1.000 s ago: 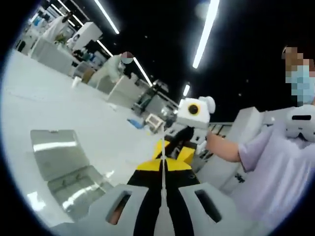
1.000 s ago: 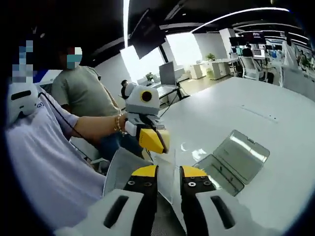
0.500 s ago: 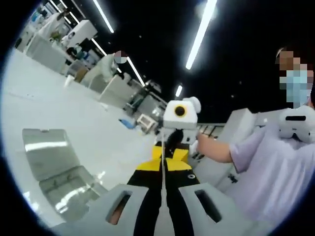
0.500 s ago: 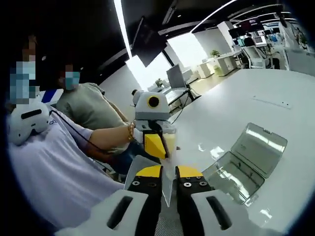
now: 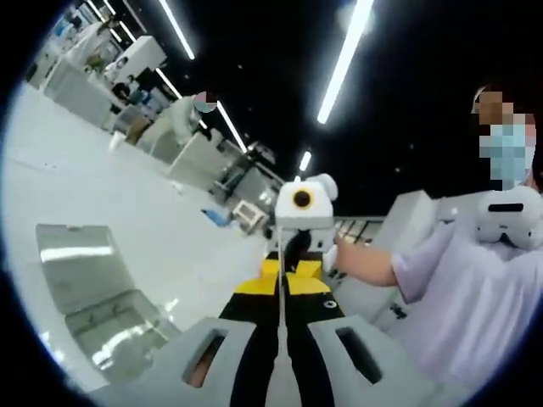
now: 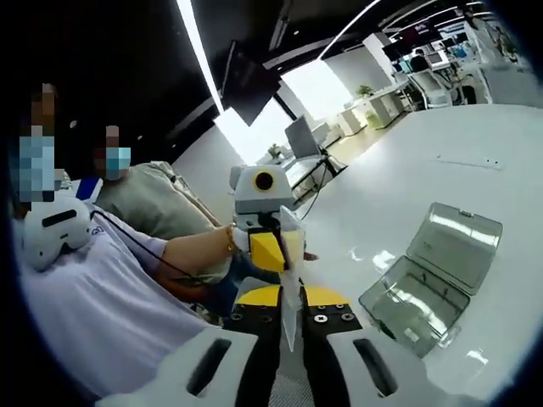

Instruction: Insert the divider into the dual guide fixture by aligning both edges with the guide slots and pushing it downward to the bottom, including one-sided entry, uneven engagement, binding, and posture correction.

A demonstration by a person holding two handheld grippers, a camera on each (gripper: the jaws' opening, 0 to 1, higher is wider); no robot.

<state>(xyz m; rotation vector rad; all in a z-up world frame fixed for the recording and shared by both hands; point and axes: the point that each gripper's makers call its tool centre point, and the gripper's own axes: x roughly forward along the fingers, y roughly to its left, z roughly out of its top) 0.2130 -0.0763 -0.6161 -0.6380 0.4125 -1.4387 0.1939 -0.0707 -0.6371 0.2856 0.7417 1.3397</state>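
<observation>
Held up in the air between the two grippers is the divider, a thin pale plate seen almost edge-on; in the left gripper view the divider is only a thin white line. My right gripper is shut on its near edge, and my left gripper clamps the far edge with yellow-tipped jaws. In its own view my left gripper is shut on the plate, with my right gripper opposite. The clear guide fixture lies on the white table, off to the side and below; the same fixture appears at lower left.
The white table stretches wide around the fixture. The person holding the grippers, in a pale lilac shirt, stands close. A second person stands behind. Desks and equipment line the far room.
The divider has turned from showing its face to nearly edge-on in the right gripper view. Both hands have shifted, and each gripper stays shut on the plate.
</observation>
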